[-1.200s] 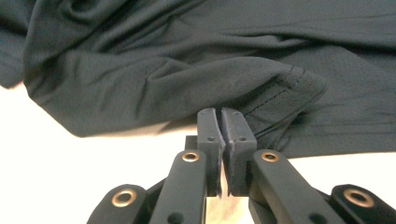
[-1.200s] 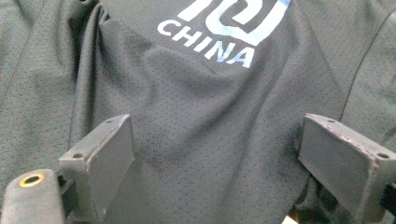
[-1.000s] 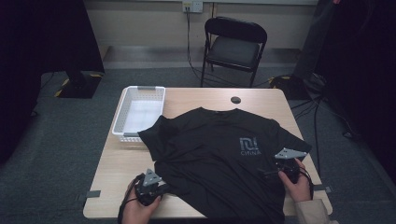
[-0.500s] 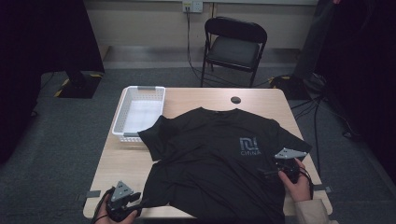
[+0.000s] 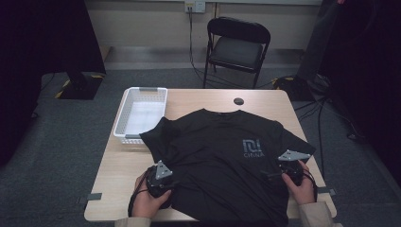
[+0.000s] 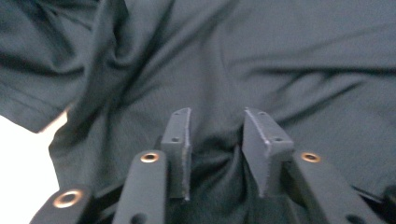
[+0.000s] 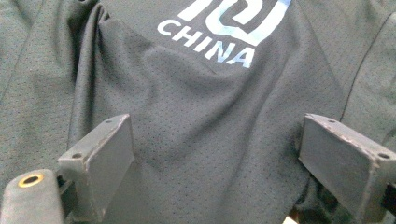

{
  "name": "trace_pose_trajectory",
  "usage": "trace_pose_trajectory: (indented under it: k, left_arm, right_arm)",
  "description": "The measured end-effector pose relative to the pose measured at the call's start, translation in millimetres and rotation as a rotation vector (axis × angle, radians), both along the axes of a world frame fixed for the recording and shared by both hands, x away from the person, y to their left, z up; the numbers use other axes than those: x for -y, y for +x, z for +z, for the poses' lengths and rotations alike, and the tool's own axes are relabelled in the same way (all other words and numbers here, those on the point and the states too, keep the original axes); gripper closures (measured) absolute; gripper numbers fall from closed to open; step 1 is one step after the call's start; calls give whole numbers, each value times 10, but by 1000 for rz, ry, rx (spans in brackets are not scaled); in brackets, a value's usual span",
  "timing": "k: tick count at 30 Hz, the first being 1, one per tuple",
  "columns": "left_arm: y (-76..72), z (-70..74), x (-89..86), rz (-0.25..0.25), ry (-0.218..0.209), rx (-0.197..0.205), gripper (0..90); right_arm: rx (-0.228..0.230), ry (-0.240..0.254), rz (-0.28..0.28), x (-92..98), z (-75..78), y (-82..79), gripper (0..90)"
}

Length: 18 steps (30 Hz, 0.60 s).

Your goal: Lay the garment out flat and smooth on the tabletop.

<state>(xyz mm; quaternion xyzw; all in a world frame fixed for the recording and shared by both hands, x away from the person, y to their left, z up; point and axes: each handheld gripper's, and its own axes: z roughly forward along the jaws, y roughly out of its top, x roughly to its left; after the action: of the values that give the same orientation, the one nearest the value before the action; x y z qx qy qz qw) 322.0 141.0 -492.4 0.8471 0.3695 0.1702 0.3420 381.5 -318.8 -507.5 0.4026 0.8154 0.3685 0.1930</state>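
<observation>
high view, t-shirt point(image 5: 222, 161): black, spread front-up on the bench point(image 5: 113, 165), printed logo toward its right side, left sleeve lapping the basket's near rim.
left claw point(image 6: 215, 140): at the shirt's lower left edge, jaws have just been closing, a gap remains with a fold of cloth bunched between them; cannot tell if the pads press it.
right claw point(image 7: 219, 163): released, jaws wide apart over the cloth just below the logo point(image 7: 233, 28).
basket point(image 5: 124, 120): white, at the bench's left edge.
chair point(image 5: 236, 47): black, folding, beyond the bench.
</observation>
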Motion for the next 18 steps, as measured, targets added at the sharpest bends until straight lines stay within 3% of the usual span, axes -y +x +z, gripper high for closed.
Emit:
trace_pose_trajectory:
  k: [3,6,10,16,17,18]
  left_arm:
    - [-50,-1,-32,-14,-25,-34,821]
    - [-110,9,-62,-31,-27,-58,864]
    - [-251,-7,-146,-42,-71,-89,869]
    - [-521,6,-253,-55,-97,-101,859]
    - [-537,14,-258,-46,-115,-99,812]
    - [-537,25,-258,-35,-126,-79,709]
  right_arm:
    - [0,0,0,0,0,0,98]
    - [0,0,0,-1,0,0,98]
    - [0,0,0,-1,0,-1,98]
    - [0,0,0,-1,0,0,98]
    - [0,0,0,-1,0,-1,98]
    - [0,0,0,-1,0,-1,98]
